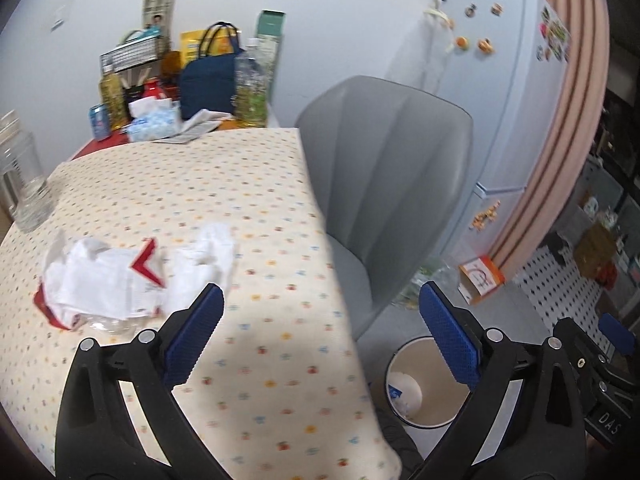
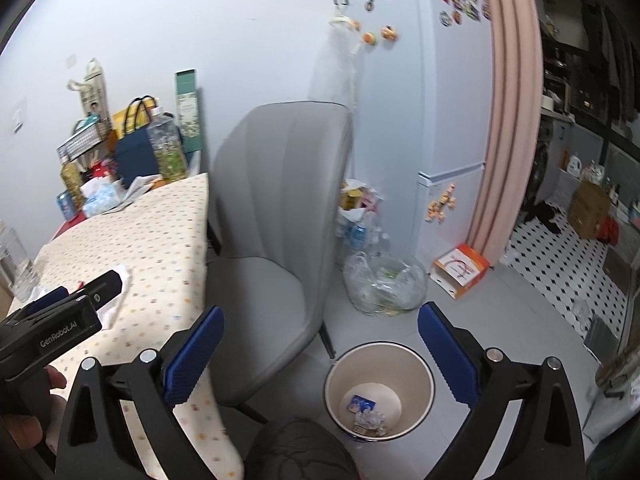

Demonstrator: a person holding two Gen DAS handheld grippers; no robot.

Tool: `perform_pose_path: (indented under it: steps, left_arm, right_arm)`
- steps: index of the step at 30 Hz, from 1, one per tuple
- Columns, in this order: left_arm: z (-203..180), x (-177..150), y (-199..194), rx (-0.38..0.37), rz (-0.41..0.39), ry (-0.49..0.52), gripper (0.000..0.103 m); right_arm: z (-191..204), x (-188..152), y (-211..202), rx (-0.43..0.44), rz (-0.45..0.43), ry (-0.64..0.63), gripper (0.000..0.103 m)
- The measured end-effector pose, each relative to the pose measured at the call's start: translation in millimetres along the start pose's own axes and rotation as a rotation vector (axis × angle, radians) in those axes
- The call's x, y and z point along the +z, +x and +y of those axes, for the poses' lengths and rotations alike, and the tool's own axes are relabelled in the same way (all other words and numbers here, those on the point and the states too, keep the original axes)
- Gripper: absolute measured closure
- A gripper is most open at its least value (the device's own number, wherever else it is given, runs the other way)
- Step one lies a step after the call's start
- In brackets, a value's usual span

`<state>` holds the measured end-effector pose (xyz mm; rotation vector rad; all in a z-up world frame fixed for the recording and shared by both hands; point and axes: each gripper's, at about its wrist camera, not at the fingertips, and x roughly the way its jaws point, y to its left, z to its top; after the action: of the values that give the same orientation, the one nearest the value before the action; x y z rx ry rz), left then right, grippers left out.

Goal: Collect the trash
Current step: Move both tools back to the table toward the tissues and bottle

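Dotted cloth covers the counter [image 1: 248, 184]; trash [image 1: 120, 280], crumpled white wrappers, lies lower left in the left view. Both the left hand-held gripper [image 1: 320, 336] and the right hand-held gripper [image 2: 320, 352] are spread, empty. Best bring one low, straddle a wrapper, pinch firmly, then carry it to the bin [image 2: 424, 364] at lower right.

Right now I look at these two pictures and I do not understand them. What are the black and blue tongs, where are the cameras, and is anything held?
A person holds one pair of tongs in each hand; a camera on each looks forward along its fingers. The left tongs and right tongs are open and hold nothing. On the table lie crumpled paper wrappers, with a glass jar nearby. On the floor beside a grey chair stands a bin with some trash already inside.
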<state>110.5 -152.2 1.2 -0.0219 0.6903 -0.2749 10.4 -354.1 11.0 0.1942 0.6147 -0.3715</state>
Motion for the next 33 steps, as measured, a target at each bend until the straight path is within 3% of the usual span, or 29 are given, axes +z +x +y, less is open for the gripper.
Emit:
perform_pose_path:
  steps: [33]
  left_arm:
    - [170,-41,-57,0.198,-0.038,-0.236,0.006]
  right_arm:
    - [145,-26,-20,0.221,0.013,-0.198,0.010]
